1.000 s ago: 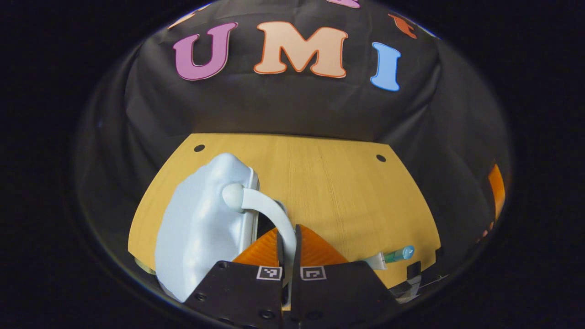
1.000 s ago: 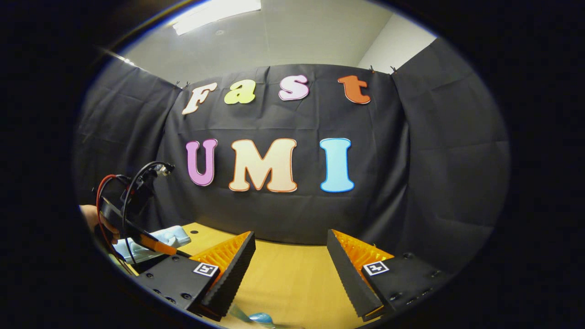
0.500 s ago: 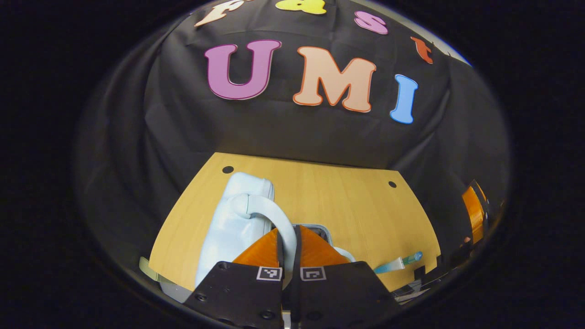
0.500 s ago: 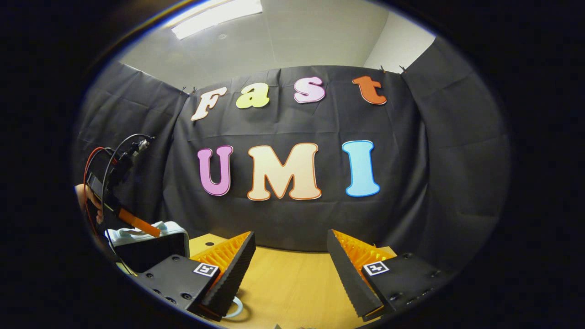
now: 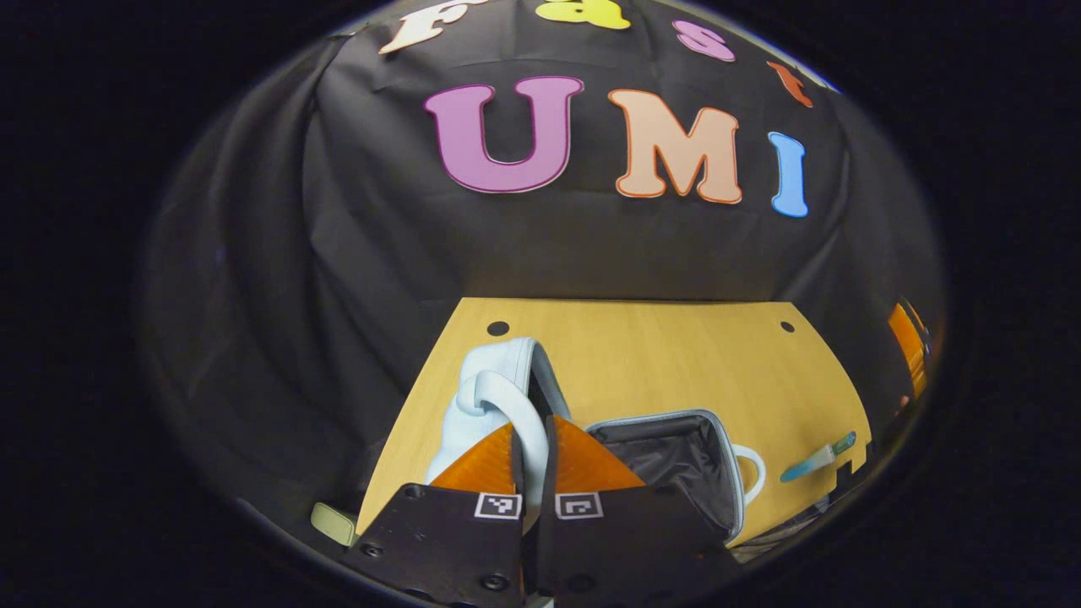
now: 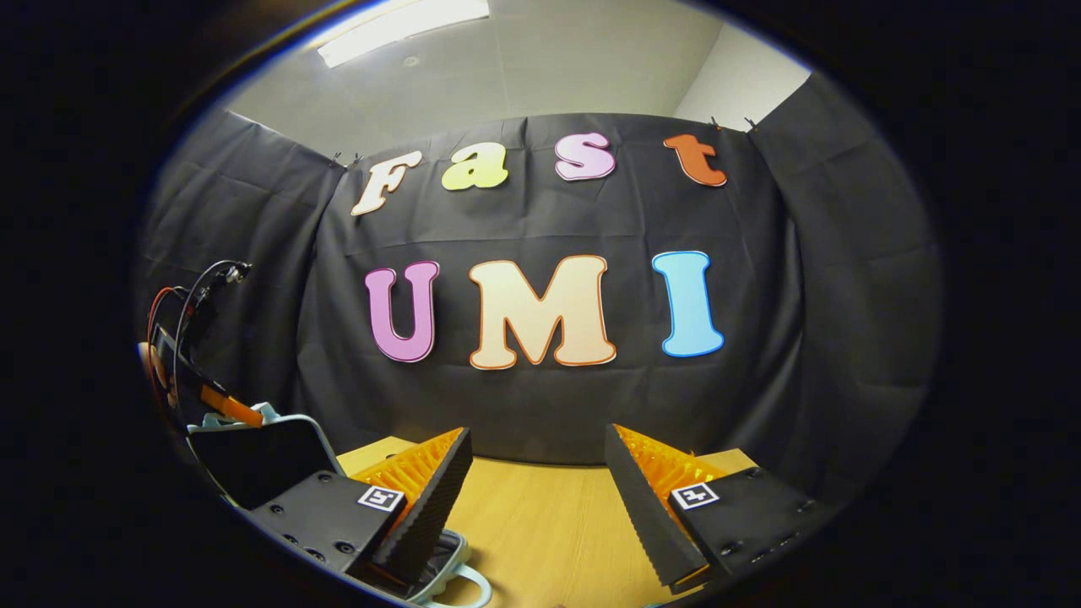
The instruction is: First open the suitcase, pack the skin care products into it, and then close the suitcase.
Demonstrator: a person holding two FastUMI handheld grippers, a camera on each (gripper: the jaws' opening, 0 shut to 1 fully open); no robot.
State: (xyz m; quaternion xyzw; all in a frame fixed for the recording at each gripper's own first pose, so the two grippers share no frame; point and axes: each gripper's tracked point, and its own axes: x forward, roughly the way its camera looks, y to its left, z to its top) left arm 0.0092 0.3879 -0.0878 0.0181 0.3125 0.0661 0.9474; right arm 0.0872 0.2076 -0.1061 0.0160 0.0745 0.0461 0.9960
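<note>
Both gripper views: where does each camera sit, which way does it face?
Left gripper view: rides the left gripper, angled down at the table; fingers clamp the lid handle of the open suitcase.
Right gripper view: rides the right gripper, facing level toward the booth wall; fingers apart.
Shared: suitcase, table.

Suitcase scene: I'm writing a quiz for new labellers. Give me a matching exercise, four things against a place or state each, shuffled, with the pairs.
Things:
1. lid
2. base
3. tube
4. right gripper

States:
A. lies on the table, right of the suitcase
B. open, nothing between its fingers
C. raised, its handle pinched by the left gripper
D. flat on the table, dark lining showing

Pairs: 1-C, 2-D, 3-A, 4-B
</note>
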